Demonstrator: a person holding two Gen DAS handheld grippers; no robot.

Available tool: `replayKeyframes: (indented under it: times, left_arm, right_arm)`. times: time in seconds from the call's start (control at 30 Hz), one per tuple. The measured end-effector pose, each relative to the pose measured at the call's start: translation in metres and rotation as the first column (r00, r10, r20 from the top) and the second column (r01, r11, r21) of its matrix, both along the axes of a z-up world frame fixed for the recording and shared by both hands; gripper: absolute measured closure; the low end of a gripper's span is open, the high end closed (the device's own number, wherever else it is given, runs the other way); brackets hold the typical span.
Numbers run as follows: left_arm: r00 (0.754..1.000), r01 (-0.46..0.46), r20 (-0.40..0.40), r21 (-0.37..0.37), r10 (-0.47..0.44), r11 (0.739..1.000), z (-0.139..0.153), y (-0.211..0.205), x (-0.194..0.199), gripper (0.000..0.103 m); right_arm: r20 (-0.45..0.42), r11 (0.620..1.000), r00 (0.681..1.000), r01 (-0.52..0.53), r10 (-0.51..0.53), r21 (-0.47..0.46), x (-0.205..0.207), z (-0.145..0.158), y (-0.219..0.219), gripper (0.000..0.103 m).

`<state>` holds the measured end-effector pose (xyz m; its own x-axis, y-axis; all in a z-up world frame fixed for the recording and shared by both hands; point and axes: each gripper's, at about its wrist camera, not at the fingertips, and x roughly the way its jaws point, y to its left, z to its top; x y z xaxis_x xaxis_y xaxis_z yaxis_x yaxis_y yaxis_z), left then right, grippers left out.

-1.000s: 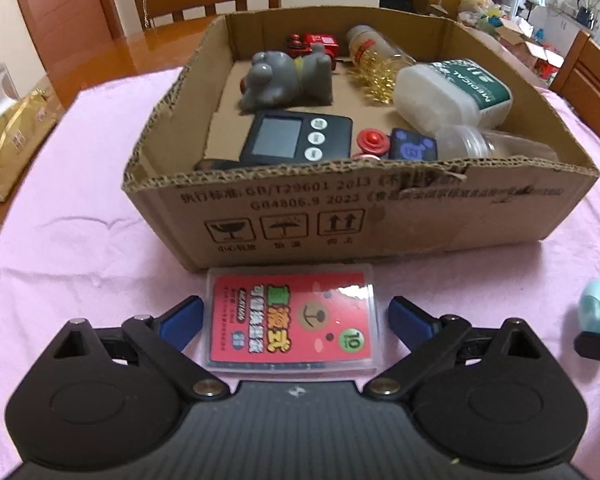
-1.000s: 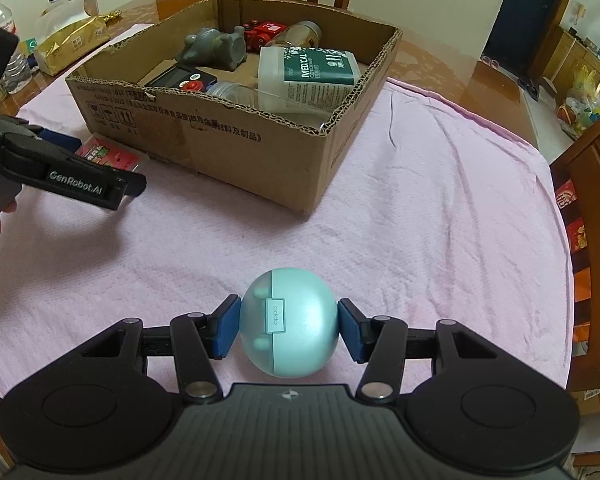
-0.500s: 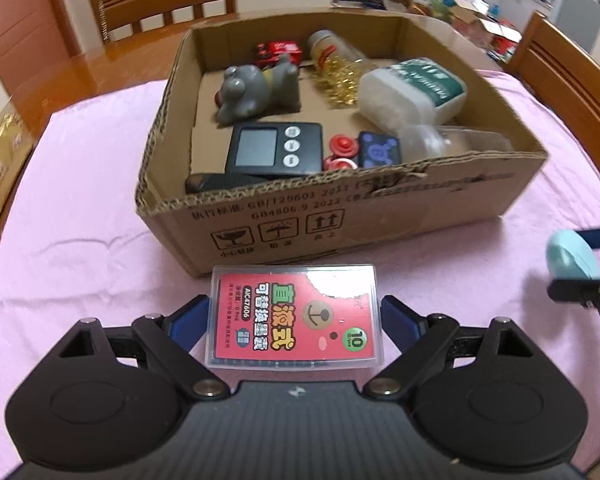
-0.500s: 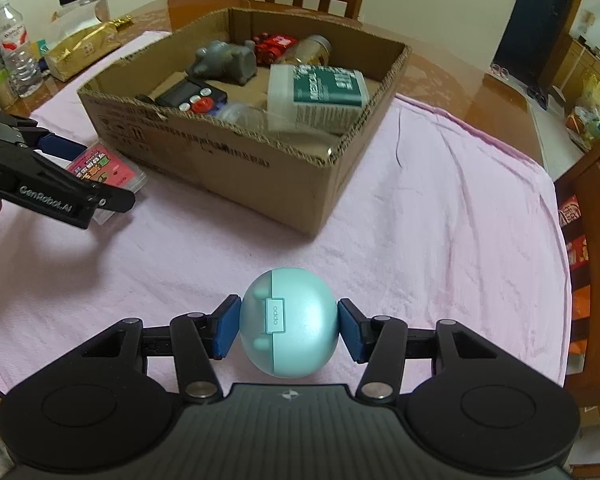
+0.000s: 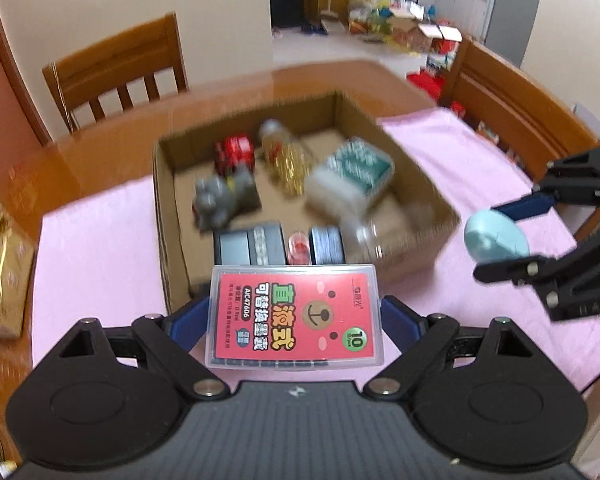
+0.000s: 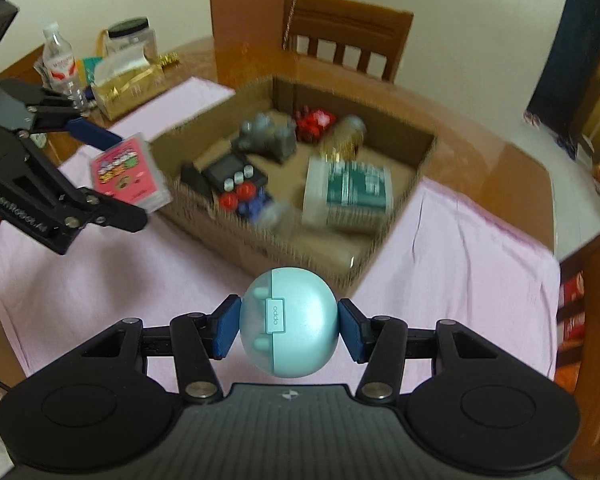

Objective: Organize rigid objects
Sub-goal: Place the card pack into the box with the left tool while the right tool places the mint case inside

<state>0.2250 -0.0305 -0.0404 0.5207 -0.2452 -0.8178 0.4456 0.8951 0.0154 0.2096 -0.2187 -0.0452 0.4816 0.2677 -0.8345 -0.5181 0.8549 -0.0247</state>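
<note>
Here the left gripper (image 5: 294, 316) has its jaws clamped on a clear case with a red card (image 5: 293, 316), held above the pink cloth (image 5: 96, 240) at the near wall of the cardboard box (image 5: 172, 240). The right gripper (image 6: 288, 326) grasps a pale blue round case (image 6: 288, 322) off that box's near corner. Inside lie a grey figure (image 6: 268, 136), a timer (image 6: 234, 172) and a white bottle (image 6: 348, 196). Wooden chairs (image 5: 116, 76) ring the table (image 5: 100, 148).
</note>
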Motion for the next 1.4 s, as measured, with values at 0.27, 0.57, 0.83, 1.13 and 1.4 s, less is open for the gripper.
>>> replayKeyframes:
  times: [0.27,0.57,0.83,1.13,1.4]
  left_arm:
    - [0.999,-0.03,0.036,-0.034,0.031,0.999,-0.004,-0.019,0.064,0.013]
    - [0.993,-0.115,0.022,-0.008,0.115,0.993,-0.041,-0.035,0.11,0.009]
    - [0.974,-0.176,0.14,-0.041,0.18,0.984,-0.015,-0.013,0.088,0.003]
    - [0.954,-0.243,0.162,-0.08,0.253,0.967,0.003,0.011,0.065,0.001]
    - [0.942,-0.276,0.175,-0.074,0.285,0.958,0.006,0.026,0.049,0.001]
  right_arm:
    - [0.057,1.0,0.998,-0.02,0.019,0.011,0.039,0.016,0.005,0.045]
    - [0.056,1.0,0.998,0.006,-0.006,-0.008,0.074,0.009,0.004,0.045]
    - [0.062,0.999,0.998,0.03,-0.029,-0.012,0.11,0.005,0.008,0.045]
    - [0.014,0.992,0.993,0.12,-0.12,0.036,0.179,-0.011,0.024,0.045]
    - [-0.028,0.983,0.983,0.181,-0.18,0.043,0.191,-0.025,0.031,0.017]
